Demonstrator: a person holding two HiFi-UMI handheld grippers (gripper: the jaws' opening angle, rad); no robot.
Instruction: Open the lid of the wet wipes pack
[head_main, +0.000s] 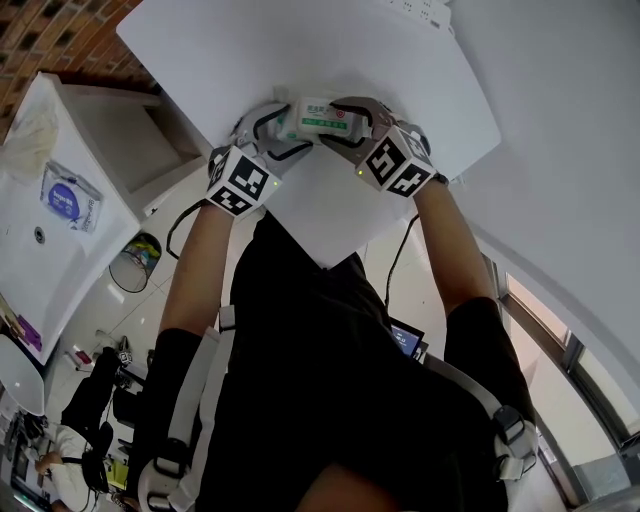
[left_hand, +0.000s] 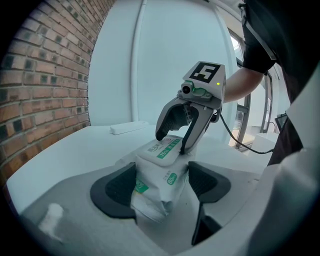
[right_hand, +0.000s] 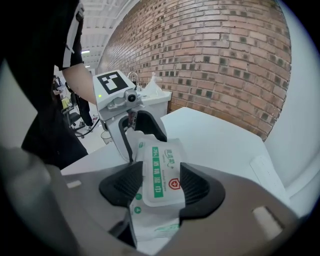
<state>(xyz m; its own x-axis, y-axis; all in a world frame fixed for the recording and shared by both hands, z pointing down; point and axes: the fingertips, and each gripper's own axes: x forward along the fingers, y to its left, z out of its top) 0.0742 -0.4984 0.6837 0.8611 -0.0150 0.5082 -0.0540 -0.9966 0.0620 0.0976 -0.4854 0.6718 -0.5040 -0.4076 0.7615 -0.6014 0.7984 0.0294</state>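
A white wet wipes pack (head_main: 322, 120) with green print and a flat rectangular lid lies between both grippers on the white table (head_main: 300, 50). My left gripper (head_main: 275, 125) is shut on the pack's crumpled end (left_hand: 162, 180), its dark pads pinching it from both sides. My right gripper (head_main: 350, 120) comes steeply down from the opposite side. Its pads straddle the shut lid (right_hand: 160, 172), close beside its long edges, without visibly pressing on it. In the left gripper view the right gripper's fingertips (left_hand: 183, 149) rest at the lid's rim.
A white bar-shaped block (left_hand: 129, 128) lies on the table near the brick wall (left_hand: 40, 75). A white cabinet (head_main: 60, 200) stands left of the table, below its edge. A black cable (left_hand: 240, 142) hangs from the right gripper.
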